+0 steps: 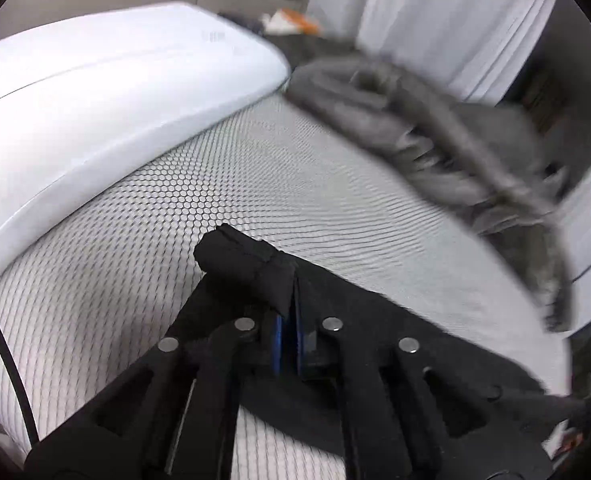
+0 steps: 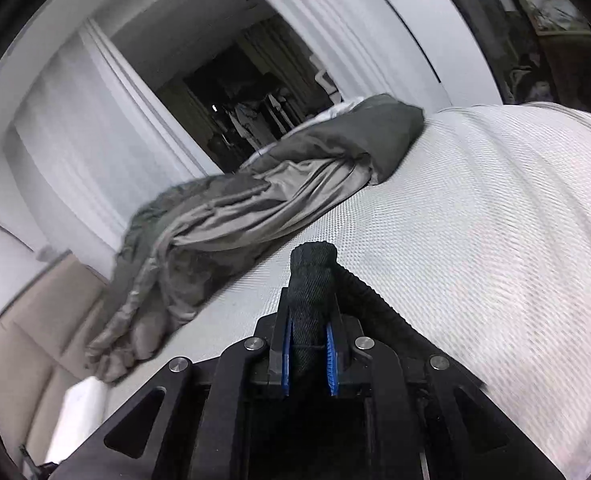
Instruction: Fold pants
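The black pants hang between my two grippers over a white mesh-covered bed. My left gripper is shut on a bunched black edge of the pants, with cloth trailing off to the right. My right gripper is shut on another thick rolled edge of the pants, which sticks up between the blue pads. The rest of the pants is hidden under the right gripper body.
A crumpled grey blanket lies along the far edge of the bed, and it also shows in the right wrist view. A white pillow lies at the left. White closet panels and a dark open doorway stand behind.
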The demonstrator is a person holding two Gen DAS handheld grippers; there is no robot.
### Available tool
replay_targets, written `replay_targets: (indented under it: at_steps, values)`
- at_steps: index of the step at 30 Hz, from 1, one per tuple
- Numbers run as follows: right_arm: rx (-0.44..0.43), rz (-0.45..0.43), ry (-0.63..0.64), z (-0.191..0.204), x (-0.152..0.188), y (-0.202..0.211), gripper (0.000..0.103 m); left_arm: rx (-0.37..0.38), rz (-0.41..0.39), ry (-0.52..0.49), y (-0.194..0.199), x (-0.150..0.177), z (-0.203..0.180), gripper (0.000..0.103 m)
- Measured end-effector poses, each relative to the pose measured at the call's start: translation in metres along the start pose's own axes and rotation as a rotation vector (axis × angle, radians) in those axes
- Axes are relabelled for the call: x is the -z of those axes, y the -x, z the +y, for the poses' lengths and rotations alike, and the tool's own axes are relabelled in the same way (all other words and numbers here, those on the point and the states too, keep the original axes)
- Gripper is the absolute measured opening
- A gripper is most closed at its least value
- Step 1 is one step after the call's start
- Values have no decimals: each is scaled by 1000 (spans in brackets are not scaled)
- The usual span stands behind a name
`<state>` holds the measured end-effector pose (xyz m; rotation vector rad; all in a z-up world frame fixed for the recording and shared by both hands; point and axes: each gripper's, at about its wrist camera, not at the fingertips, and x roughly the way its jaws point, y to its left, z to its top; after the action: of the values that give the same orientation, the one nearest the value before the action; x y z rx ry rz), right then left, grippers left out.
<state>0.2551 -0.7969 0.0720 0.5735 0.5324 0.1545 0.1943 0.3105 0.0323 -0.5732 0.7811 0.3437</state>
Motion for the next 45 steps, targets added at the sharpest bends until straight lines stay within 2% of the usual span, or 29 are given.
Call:
replay_targets:
  at_steps: [1,2,3,5,7,9,12,16,17,18,20,23,25,28,29,30,32,35,37,40,42,43,45]
  values:
    - [55,10,14,5,-4,-20,43,-38,15,6,-17,-8,-3,22]
    - [95,3,18,6,-6,-34,53,-72,5,25,-30,-13,0,50]
    - [114,-4,10,7,-6,-40,61,-85,-12,41,-34,-16,2,70]
    - [86,-9,-15,10,-1,-43,62,-81,-20,45,-33,-21,6,81]
    - [67,-12,0,13,9,-36,74,-57,-35,30,-22,-18,9,81]
    - [37,-5,27,17,21,-23,75,-23,-42,28,-5,-8,12,81]
    - [4,6,26,17,36,0,85,35,-31,31,17,14,12,81]
    - [-37,44,-6,11,62,43,88,107,19,59,39,64,7,81]
    - [-49,55,-22,8,69,54,88,123,34,70,45,79,7,75]
    - [-61,62,-43,4,78,66,88,147,38,94,54,97,10,63]
    - [-80,94,-70,-2,96,80,89,200,26,123,64,123,6,55]
    - [-103,143,-59,-11,122,90,89,260,91,91,56,151,-11,54]
    - [-116,177,-38,-17,132,87,89,268,155,78,39,160,-22,51]
    - [-89,209,-6,-24,139,82,89,241,167,71,18,167,-35,51]
    - [-84,213,-3,-26,139,80,89,220,178,71,7,165,-38,45]
    - [-79,216,-6,-29,139,78,89,204,186,75,-2,164,-40,26]
    - [-76,216,-11,-33,138,76,89,198,194,84,-9,164,-42,4]
    - [-58,215,-9,-38,135,74,89,195,145,48,8,168,-39,3]
    - [-53,215,-8,-42,133,75,89,194,140,25,20,174,-34,3]
    - [-49,212,-10,-45,132,76,89,121,190,-16,11,172,-33,7]
    - [-50,220,1,-45,133,76,89,133,204,6,12,173,-24,11]
    - [-48,223,1,-45,134,75,89,146,204,27,15,174,-19,14]
    - [-59,231,-23,-50,132,76,89,149,201,51,25,174,-8,35]
